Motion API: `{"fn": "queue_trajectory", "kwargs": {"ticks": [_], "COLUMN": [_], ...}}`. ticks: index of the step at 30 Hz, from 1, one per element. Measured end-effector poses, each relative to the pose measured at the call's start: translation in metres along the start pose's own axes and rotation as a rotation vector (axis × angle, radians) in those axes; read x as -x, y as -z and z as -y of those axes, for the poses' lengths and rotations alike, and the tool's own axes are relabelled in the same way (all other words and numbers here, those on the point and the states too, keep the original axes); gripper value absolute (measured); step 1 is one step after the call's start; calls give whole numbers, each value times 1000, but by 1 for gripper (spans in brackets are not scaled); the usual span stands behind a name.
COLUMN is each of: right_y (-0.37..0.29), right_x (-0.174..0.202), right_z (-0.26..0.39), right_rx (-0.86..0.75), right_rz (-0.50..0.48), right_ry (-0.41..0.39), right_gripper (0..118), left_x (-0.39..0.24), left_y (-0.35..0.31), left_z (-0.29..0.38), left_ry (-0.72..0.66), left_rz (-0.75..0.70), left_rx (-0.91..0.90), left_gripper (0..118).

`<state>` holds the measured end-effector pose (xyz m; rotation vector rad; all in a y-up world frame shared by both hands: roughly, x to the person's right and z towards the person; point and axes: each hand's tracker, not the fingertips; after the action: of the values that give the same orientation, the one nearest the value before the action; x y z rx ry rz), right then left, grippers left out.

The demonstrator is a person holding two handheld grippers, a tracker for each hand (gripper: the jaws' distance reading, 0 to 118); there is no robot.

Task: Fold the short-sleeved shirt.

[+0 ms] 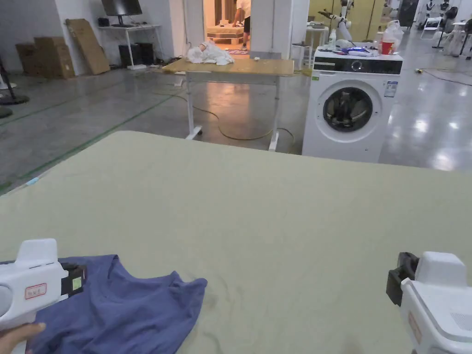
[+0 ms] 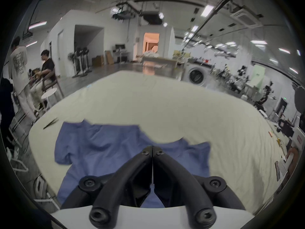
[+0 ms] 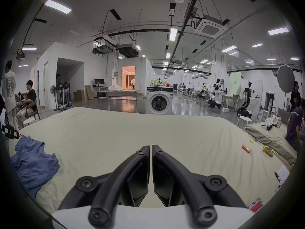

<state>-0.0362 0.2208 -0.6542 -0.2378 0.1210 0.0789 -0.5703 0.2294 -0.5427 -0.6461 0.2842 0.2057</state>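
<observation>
Left gripper (image 2: 152, 147) above crumpled blue shirt (image 2: 115, 150) at near-left of bed (image 1: 276, 207), jaws clenched, empty. Right gripper (image 3: 151, 146) well apart over bare sheet, jaws clenched, empty. Step judged: pre-grasp; next: open, pinch shirt edge, spread flat

Shirt (image 1: 124, 309) on bed (image 1: 276, 207), left

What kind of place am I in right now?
Probably a robotics lab or test hall set up like a home: a cloth-covered bed and washing machine stand on an open concrete floor, with robot arms on stands behind them.
</observation>
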Motion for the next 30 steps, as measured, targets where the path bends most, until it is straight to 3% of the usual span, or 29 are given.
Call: {"fn": "queue_trajectory", "kwargs": {"ticks": [3, 5, 7, 10, 12, 15, 16, 19, 20, 23, 26, 30], "right_y": [1, 3, 6, 6, 6, 6, 6, 6, 6, 6, 6, 5], "right_x": [7, 11, 13, 14, 16, 15, 15, 14, 14, 13, 13, 13], "right_z": [3, 6, 8, 11, 12, 14, 14, 13, 13, 14, 15, 13], "right_rx": [13, 21, 34, 42, 49, 51, 52, 50, 49, 51, 53, 47], "right_rz": [-16, -21, -14, -15, -8, -10, -11, -6, -6, -5, -5, -11], "right_ry": [-14, -28, -30, -15, -35, -64, -68, -72, -69, -68, -74, -97], "right_gripper": [2, 2, 2, 2, 2, 2, 2, 2, 2, 2, 2, 2], "left_x": [23, 33, 34, 30, 27, 1, 1, -14, -8, -10, 1, 5], "left_y": [18, 33, 48, 64, 74, 72, 71, 67, 66, 68, 66, 47], "left_z": [10, 20, 33, 51, 62, 68, 66, 64, 64, 68, 64, 59], "left_ry": [-51, -90, -90, -108, -73, 151, 174, 194, 219, 230, 145, 111], "left_rz": [2, 4, -20, 17, 7, -64, -51, -56, -78, -80, -73, -75], "left_rx": [143, 227, 286, 344, 374, 322, 315, 301, 295, 300, 276, 154], "left_gripper": [28, 63, 87, 87, 87, 78, 67, 13, 0, 0, 0, 0]}}
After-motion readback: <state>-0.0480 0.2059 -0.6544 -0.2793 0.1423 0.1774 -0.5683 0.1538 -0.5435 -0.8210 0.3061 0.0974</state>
